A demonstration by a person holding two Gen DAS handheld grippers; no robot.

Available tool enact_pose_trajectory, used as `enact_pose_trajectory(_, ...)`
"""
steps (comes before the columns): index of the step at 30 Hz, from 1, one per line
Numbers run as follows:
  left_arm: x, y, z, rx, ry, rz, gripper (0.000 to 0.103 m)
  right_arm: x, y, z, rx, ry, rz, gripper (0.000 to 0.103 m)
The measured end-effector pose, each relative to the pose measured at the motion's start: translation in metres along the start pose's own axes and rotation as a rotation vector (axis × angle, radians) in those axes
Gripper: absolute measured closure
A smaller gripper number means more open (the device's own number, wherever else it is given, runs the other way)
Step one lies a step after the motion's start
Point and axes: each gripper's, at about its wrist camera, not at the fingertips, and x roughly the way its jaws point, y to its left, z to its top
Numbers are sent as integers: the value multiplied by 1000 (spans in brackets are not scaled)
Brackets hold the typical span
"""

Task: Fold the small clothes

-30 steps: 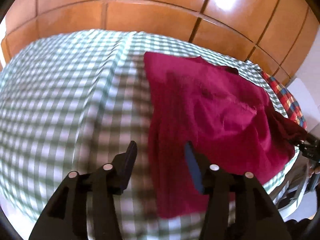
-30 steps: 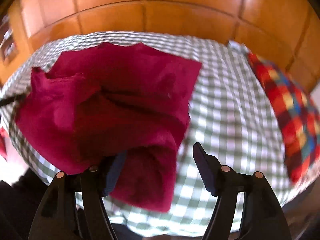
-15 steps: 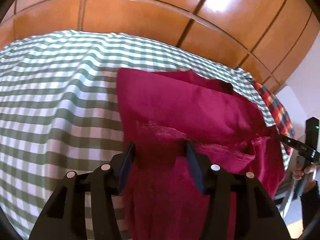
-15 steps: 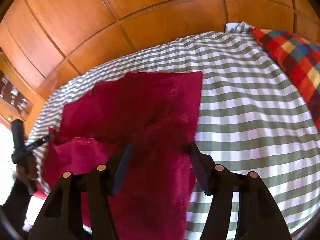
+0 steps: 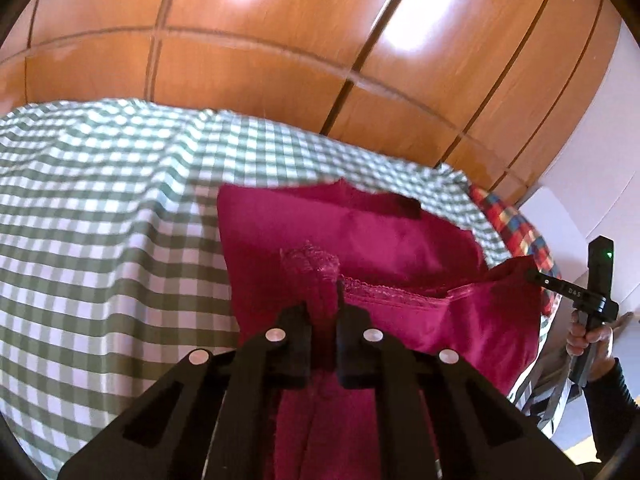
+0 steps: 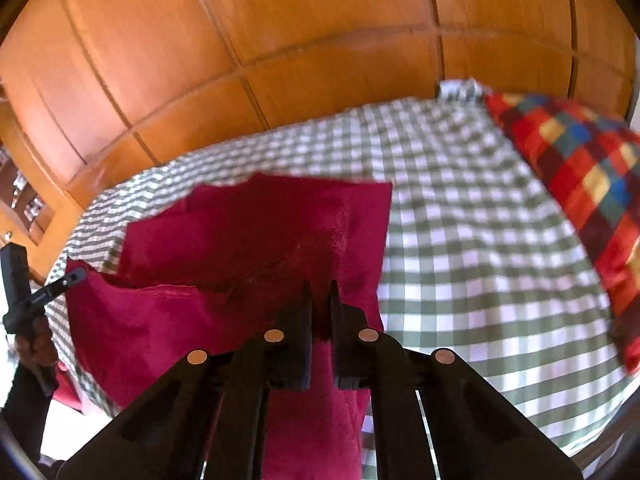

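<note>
**Crimson garment gripped at both near corners, fold step in hand**

Crimson cloth, the garment [image 5: 400, 248], lies on the green-checked bedspread [image 5: 100, 240], centre of the left wrist view, with its near edge raised. I have the left gripper [image 5: 323, 308] closed down on a bunched, lace-trimmed piece of that edge; the jaws stand almost together with only fabric between them. In the right wrist view the right gripper [image 6: 320, 304] is likewise pinched nearly closed on the garment's near edge, lower centre of the frame.

I judge the step to be the fold itself: both corners are secured. The next move calls for carrying both corners together toward the upper part of the frame, level with each other, so the edge lands square on the far half.
</note>
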Motion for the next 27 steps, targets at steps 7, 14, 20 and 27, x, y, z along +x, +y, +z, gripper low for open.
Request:
enact_pose_trajectory(7,-20,-1,31,-19,-94,5,96,-7,4,39,14,-86,-9,97)
enact_pose_trajectory(14,27,14,89,-58,-88,123,96,57,-12,93,106,-83,-66,97)
enact_pose_trajectory(20,104,34,114,-70,16,259,96,140,-24,103,130,42,-171,97)
enact_pose_trajectory(27,160,62,98,-125,152,347,80,166,-35,86,136,124,-154,83)
